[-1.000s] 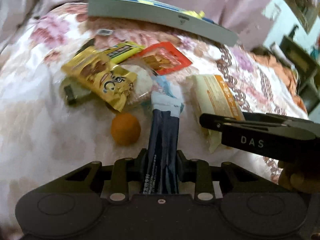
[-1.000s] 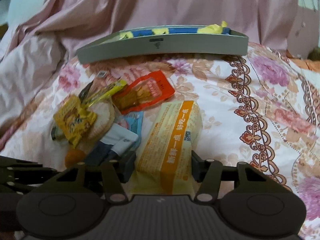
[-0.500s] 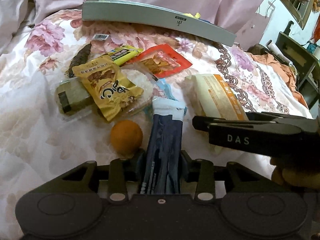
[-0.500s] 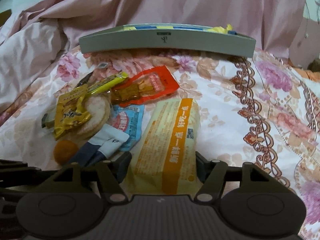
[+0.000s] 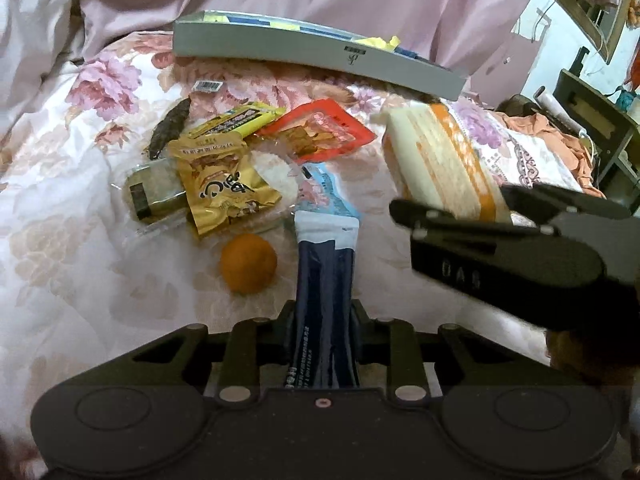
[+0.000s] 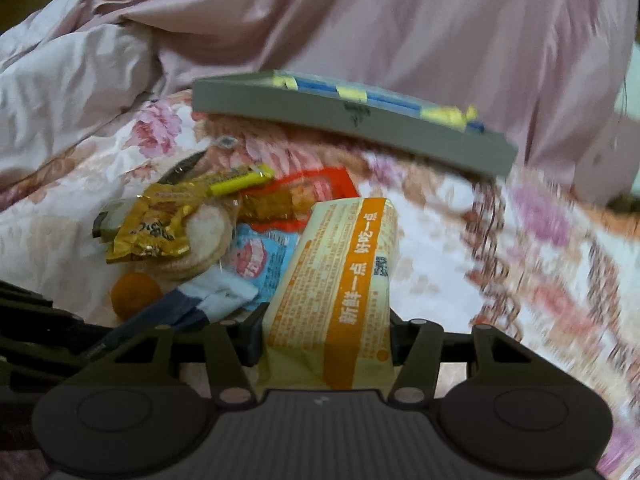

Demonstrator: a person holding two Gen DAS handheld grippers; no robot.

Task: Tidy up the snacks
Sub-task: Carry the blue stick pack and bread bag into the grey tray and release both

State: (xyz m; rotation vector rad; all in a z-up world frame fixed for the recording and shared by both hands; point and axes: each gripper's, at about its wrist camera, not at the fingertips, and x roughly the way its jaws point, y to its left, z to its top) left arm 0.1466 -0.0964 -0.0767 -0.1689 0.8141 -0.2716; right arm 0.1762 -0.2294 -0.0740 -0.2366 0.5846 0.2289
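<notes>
A bed (image 5: 80, 264) fills most of the scene, covered with a white sheet printed with pink and brown flowers and a scrolled brown border toward the right. At its far side lies a heap of plain pink bedding (image 6: 360, 20), creased and bunched higher on the left. Past the bed's right edge stands dark wooden furniture (image 5: 596, 128) with orange cloth (image 5: 540, 128) crumpled beside it, against a pale blue-white wall (image 5: 560, 48). The light is dim and warm.
</notes>
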